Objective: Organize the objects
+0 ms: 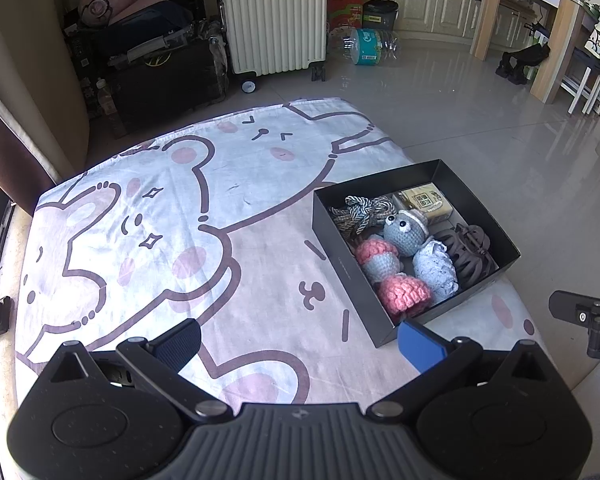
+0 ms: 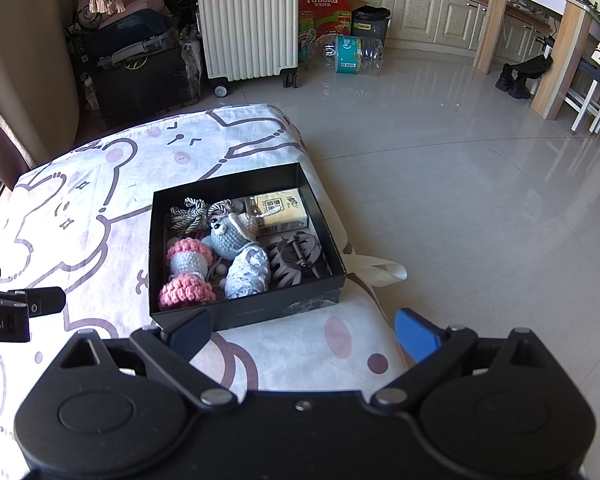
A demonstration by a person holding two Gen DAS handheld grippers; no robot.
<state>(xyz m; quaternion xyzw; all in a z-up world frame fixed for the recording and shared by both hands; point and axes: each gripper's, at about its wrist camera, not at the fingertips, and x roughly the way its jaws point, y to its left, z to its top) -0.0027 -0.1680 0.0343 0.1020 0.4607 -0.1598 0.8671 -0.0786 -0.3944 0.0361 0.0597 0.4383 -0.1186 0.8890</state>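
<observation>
You see a matt black cardboard box holding woolly crochet toys, on a soft printed cloth sheet; the tiled floor is glossy.

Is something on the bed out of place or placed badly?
Yes, perhaps. The black box sits at the edge of the bedsheet, near the drop to the floor, so it might slip off. Its contents stay inside.

Glossy pale tile floor gleams with daylight. A ribbed cream suitcase stands at the back wall beside a dark heap of bags. Cream cabinets run along the far wall, a red Tuborg carton before them. Wooden counter legs stand right.
</observation>
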